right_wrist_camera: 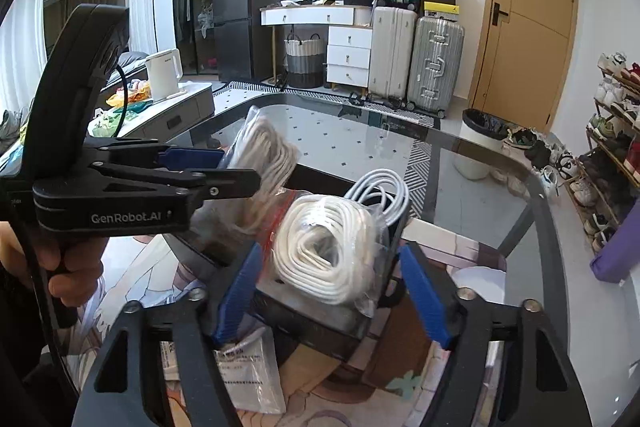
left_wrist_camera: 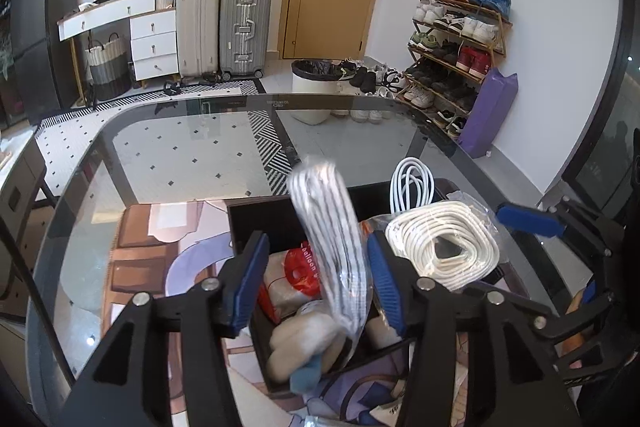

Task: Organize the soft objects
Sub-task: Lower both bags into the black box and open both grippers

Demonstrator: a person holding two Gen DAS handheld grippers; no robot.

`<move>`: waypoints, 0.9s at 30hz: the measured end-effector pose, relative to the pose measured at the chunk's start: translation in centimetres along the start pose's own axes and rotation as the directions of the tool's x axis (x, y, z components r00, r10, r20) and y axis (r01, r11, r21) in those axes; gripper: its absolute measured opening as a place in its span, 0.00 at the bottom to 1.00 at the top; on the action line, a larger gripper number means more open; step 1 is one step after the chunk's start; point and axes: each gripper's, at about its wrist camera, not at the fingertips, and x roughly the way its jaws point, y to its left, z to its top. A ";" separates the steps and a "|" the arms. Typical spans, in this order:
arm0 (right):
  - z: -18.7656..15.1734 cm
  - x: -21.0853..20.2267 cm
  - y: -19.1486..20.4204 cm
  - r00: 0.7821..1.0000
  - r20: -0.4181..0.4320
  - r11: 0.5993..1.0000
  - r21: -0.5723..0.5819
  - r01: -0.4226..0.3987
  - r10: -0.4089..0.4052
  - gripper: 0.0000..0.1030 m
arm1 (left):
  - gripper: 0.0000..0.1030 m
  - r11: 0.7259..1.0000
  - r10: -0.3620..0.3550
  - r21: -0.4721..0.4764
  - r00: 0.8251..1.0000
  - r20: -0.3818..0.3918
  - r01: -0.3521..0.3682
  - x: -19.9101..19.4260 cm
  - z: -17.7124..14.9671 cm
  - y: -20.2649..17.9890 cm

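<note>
1. The left claw (left_wrist_camera: 316, 283) stood with its blue pads apart. A bagged striped cord bundle (left_wrist_camera: 332, 247) stood upright between them, touching the right-hand pad only. Whether it was pinched could not be told. Motion blur on the bundle suggested it was dropping or being lowered, most likely into the box.

2. The black storage box (left_wrist_camera: 256, 219) sat at lower centre of the left wrist view, on a printed mat (left_wrist_camera: 160, 239) laid over the glass bench (left_wrist_camera: 180, 147). It already held a red-printed balloon packet (left_wrist_camera: 300, 267) and pale plush items (left_wrist_camera: 304, 343). These were packed close, presumably to keep soft goods together.

3. The right claw (right_wrist_camera: 332, 291) was wide open and held nothing. A bagged white rope coil (right_wrist_camera: 328, 251) lay between its pads, atop the box contents, clear of both. Behind it lay a smooth white cable (right_wrist_camera: 380, 195).

4. Judged risk: the coil sat proud of the box rim on the right side and could slide off.

5. Open room: bare glass lay beyond the box toward the upper frame. A flat packet (right_wrist_camera: 248, 371) lay on the mat near the right claw. The bench edge curved close at right.
</note>
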 end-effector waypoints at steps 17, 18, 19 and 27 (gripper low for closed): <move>-2.8 -2.6 -0.2 0.999 0.035 0.995 0.100 0.012 -0.015 0.99 | 1.00 0.998 0.067 -0.003 0.990 0.122 -0.067 -5.3 -2.9 0.9; -3.1 -2.8 0.0 0.999 0.033 0.995 0.100 0.010 -0.013 0.99 | 1.00 0.998 0.068 -0.004 0.990 0.123 -0.068 -5.5 -3.2 1.1; -3.2 -2.8 0.1 1.000 0.029 0.995 0.096 0.007 -0.010 0.99 | 1.00 0.998 0.068 -0.004 0.990 0.124 -0.068 -5.7 -3.4 1.2; -4.7 -2.6 1.7 1.000 -0.022 0.998 0.069 -0.010 0.012 0.99 | 1.00 0.996 0.081 0.020 0.991 0.106 -0.083 -6.2 -5.2 1.0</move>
